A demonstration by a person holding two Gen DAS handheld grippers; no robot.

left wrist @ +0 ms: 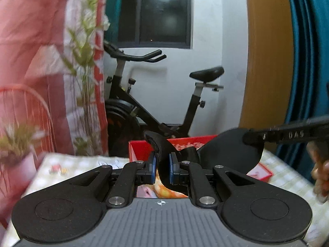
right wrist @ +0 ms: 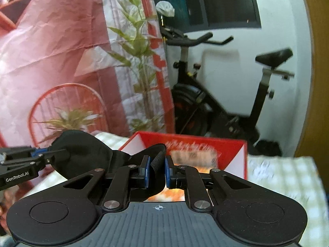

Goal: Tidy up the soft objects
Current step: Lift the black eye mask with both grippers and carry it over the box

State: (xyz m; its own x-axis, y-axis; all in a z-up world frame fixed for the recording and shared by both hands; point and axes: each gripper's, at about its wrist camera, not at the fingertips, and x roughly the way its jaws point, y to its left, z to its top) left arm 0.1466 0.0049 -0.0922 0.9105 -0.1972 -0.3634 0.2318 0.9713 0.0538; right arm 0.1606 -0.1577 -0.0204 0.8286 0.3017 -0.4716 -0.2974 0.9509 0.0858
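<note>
1. In the lower centre of the left wrist view, the left gripper point(left wrist: 162, 169) is clamped narrow on one end of a soft black fabric eye mask with a strap point(left wrist: 230, 154); the dark strip runs up between its blue pads point(left wrist: 153, 167).
2. In the lower centre of the right wrist view, the right gripper point(right wrist: 157, 169) is pinched just as narrowly on the mask's other end, a black strap with a rough fastening strip.
3. The mask hangs between the two tools, clear of the pale checked tablecloth point(right wrist: 287, 175) and just in front of the open red cardboard box with white inner walls point(right wrist: 236, 150), at mid-frame in both views.
4. Judged step: carrying the mask, held taut at both ends, towards the box.
5. The next move likely calls for both hands travelling together over the box rim, lowering, then releasing both grips evenly so the limp fabric drops inside rather than draping over the wall.
</note>
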